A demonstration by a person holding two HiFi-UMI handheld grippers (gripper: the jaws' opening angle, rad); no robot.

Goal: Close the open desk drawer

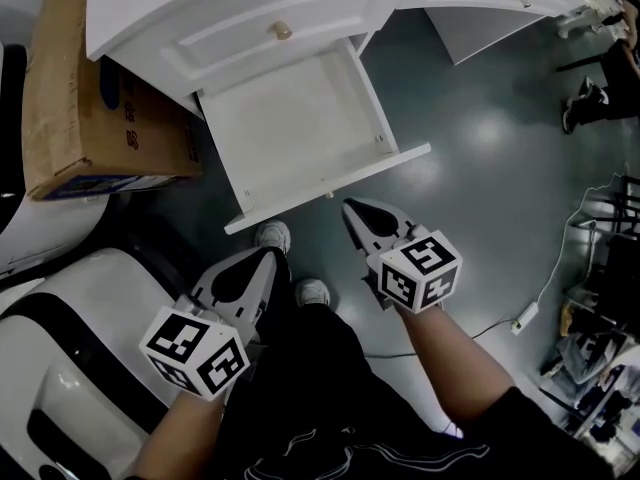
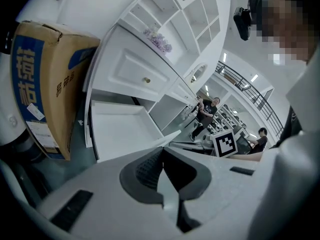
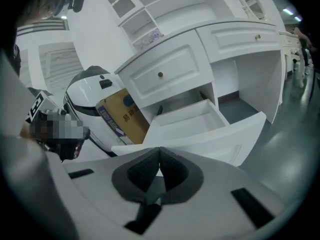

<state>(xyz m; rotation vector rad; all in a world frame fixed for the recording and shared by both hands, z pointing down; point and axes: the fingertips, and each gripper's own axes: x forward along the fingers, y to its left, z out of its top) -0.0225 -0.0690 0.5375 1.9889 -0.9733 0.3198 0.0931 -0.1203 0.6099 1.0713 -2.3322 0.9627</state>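
Observation:
A white desk has its lower drawer pulled out and empty; its front panel faces me. The drawer above stays shut, with a small brass knob. My right gripper is shut, its tip just short of the panel's right part. My left gripper is shut too, lower and to the left, a little farther from the panel. The open drawer shows in the left gripper view, and the drawer in the right gripper view, beyond the shut jaws.
A cardboard box stands left of the drawer against the desk. A white and black rounded machine sits at lower left. My shoes rest on the dark floor under the drawer front. Other people stand far back.

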